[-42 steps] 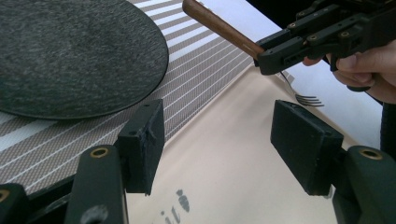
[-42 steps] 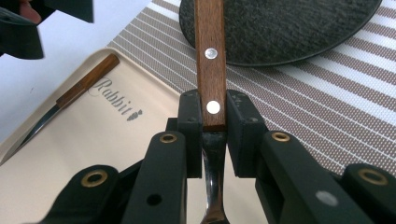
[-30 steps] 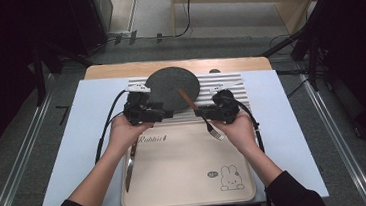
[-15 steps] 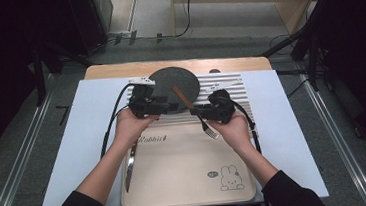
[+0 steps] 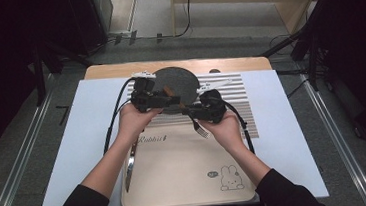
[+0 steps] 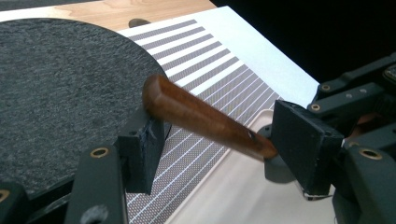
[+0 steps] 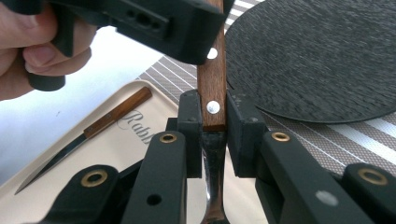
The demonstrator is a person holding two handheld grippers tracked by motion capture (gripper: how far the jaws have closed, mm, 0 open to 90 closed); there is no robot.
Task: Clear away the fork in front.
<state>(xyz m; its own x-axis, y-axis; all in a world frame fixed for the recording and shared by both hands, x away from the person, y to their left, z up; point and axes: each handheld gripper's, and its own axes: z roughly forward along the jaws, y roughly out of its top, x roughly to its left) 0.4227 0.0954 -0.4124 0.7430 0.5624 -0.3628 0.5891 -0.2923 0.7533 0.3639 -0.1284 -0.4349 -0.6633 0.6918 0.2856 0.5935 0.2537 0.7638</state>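
Note:
A fork with a brown wooden handle (image 5: 172,92) and metal tines (image 5: 201,130) hangs over the far edge of the beige tray (image 5: 178,183). My right gripper (image 7: 215,130) is shut on the lower end of the handle (image 7: 212,79). It sits right of centre in the high view (image 5: 187,110). My left gripper (image 6: 219,135) stands open, with the handle (image 6: 201,119) running slantwise between its two pads and its rounded end over the left pad. In the high view the left gripper (image 5: 173,100) meets the right one above the round mat's near edge.
A dark grey round felt mat (image 5: 179,80) lies on a striped placemat (image 5: 241,103) at the table's far side. A wooden-handled knife (image 5: 130,163) rests along the tray's left edge. A white sheet (image 5: 84,142) covers the tabletop.
My right hand has drifted a little to the left with the fork, closer to the left gripper. The left hand has barely moved.

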